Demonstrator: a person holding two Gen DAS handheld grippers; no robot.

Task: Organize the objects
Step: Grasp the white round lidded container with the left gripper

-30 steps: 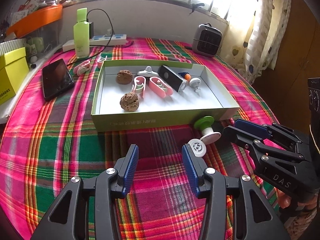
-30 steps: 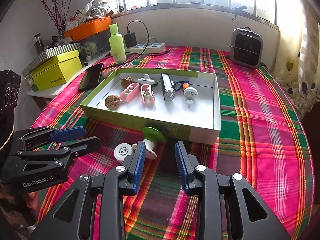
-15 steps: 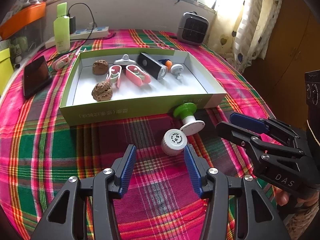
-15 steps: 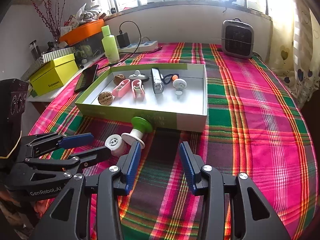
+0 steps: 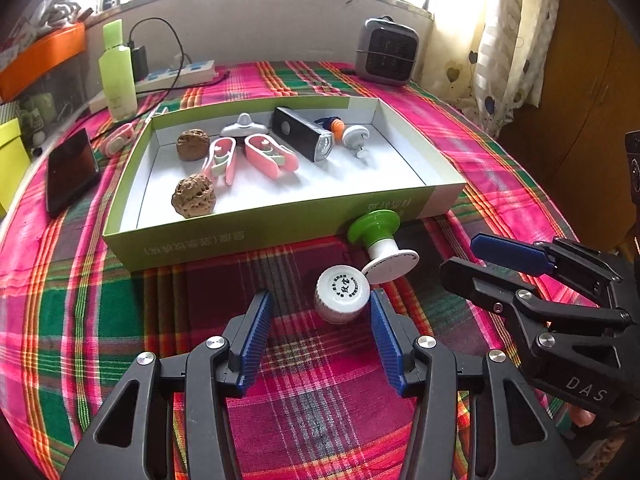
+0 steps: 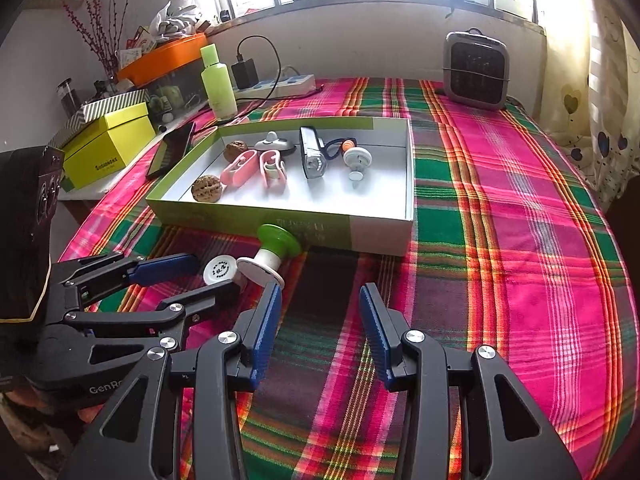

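A small white bottle (image 5: pixel 342 294) lies on its side on the plaid cloth, between the fingers of my left gripper (image 5: pixel 320 304). It sits close to the right pad, with a gap to the left pad; the gripper is open. Just beyond the bottle, a green-and-white spool-shaped piece (image 5: pixel 380 240) leans on the front wall of the shallow green box (image 5: pixel 240 240). My right gripper (image 6: pixel 320 296) is open over bare cloth with nothing between its fingers; the spool piece (image 6: pixel 272 250) lies off its left fingertip. The right wrist view shows the left gripper (image 6: pixel 212 274) around the bottle (image 6: pixel 220 270).
The box holds two walnuts (image 5: pixel 194 196), two pink clips (image 5: pixel 268 156), a black lamp (image 5: pixel 304 140) and a white knob (image 5: pixel 354 136). A phone (image 5: pixel 70 170), a green bottle (image 5: pixel 118 76), a power strip (image 5: pixel 180 76) and a small heater (image 5: pixel 386 52) stand around it.
My left gripper moved forward and right until the white bottle lay between its fingers. The right gripper's jaws widened and it eased back from the spool piece.
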